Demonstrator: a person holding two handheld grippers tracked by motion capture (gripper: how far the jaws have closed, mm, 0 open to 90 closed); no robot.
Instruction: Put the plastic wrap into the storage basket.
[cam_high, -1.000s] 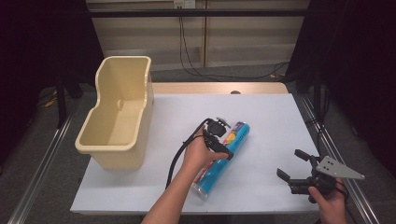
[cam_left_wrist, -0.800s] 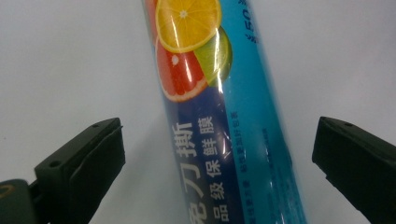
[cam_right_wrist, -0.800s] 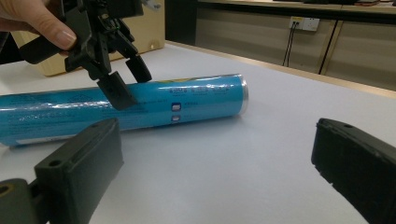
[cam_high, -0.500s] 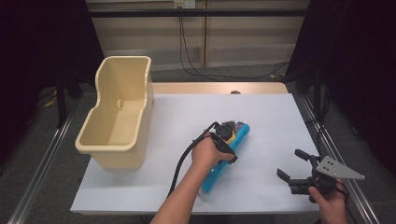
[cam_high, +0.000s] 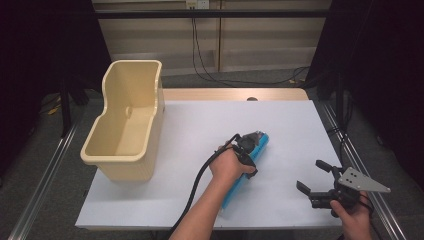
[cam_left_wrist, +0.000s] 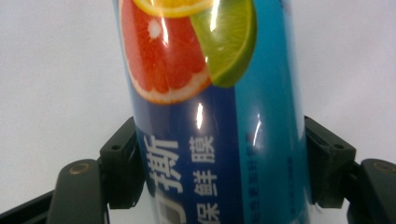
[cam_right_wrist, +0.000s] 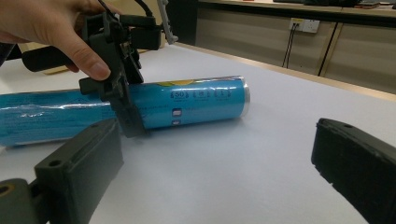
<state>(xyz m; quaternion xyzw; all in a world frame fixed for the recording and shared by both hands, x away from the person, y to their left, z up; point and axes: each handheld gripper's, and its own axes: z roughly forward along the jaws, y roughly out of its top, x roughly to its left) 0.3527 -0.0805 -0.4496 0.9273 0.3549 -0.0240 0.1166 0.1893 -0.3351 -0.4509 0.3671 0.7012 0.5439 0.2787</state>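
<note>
We have just been closing our left claw (cam_high: 248, 141) across the lying tube (cam_left_wrist: 210, 116), pads pinching both sides for lifting, while our right claw (cam_high: 315, 181) waits released nearby

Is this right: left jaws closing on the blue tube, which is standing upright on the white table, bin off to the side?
Not quite. The blue tube is lying on its side on the white table, not upright; the high view and the right gripper view both show it. The rest holds: the left gripper has just been closing its jaws on the tube, and the bin sits to the side.
</note>
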